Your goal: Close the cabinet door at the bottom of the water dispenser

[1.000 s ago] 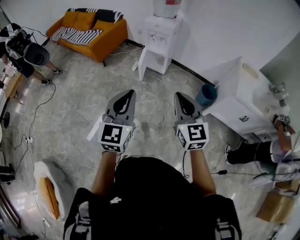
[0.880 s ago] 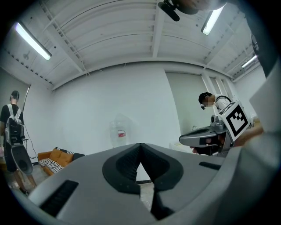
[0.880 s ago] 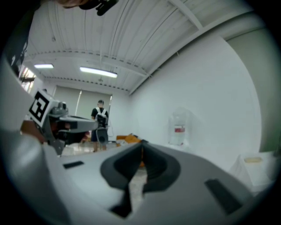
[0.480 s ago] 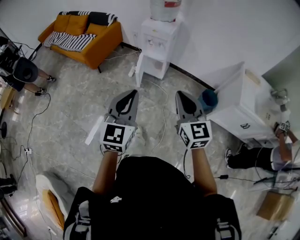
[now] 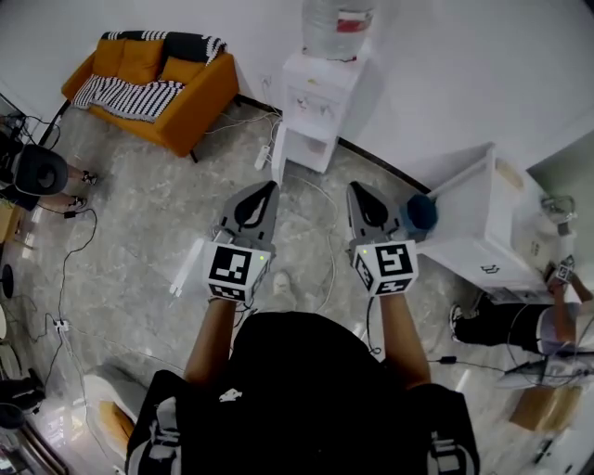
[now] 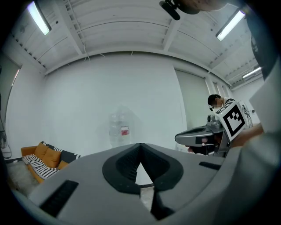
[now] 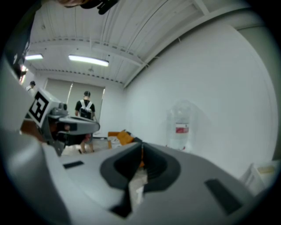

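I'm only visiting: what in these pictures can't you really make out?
- Bottom cabinet of the water dispenser: head view, too small to see inside; the left tool and right tool cover it in their own views.
- Bottle: top cut off by the head view's upper edge; label print too small everywhere.
- Sofa: left tool view, partly behind the tool.

Orange fabric sofa (image 5: 176,88) with black-and-white striped blanket (image 5: 125,95) sat upper left against plain white wall (image 5: 483,74). Grey marbled tile floor (image 5: 139,218) filled centre. Low white cabinet (image 5: 478,218) stood right.
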A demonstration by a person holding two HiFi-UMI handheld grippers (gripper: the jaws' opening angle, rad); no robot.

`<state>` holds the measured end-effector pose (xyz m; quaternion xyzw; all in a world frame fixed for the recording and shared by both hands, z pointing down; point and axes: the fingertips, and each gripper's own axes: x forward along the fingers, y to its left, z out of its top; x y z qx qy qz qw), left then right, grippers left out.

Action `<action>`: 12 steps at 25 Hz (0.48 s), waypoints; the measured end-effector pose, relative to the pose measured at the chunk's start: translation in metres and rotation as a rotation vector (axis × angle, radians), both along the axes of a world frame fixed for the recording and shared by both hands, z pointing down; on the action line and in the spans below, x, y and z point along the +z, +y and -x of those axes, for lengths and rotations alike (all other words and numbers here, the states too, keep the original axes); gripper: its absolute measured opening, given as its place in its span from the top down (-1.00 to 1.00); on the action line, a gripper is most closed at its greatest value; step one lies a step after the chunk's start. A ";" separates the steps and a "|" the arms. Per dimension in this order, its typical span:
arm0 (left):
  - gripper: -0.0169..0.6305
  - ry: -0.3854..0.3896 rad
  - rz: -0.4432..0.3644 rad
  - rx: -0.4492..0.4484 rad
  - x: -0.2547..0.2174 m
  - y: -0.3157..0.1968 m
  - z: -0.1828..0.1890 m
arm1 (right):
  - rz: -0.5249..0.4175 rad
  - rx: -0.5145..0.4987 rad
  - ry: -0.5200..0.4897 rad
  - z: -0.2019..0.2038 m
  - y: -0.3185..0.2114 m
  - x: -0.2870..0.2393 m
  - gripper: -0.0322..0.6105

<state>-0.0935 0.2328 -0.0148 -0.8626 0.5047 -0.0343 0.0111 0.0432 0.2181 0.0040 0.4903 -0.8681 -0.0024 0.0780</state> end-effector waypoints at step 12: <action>0.92 0.006 0.047 0.068 0.017 -0.095 0.029 | 0.045 0.048 0.028 0.032 -0.087 0.014 0.79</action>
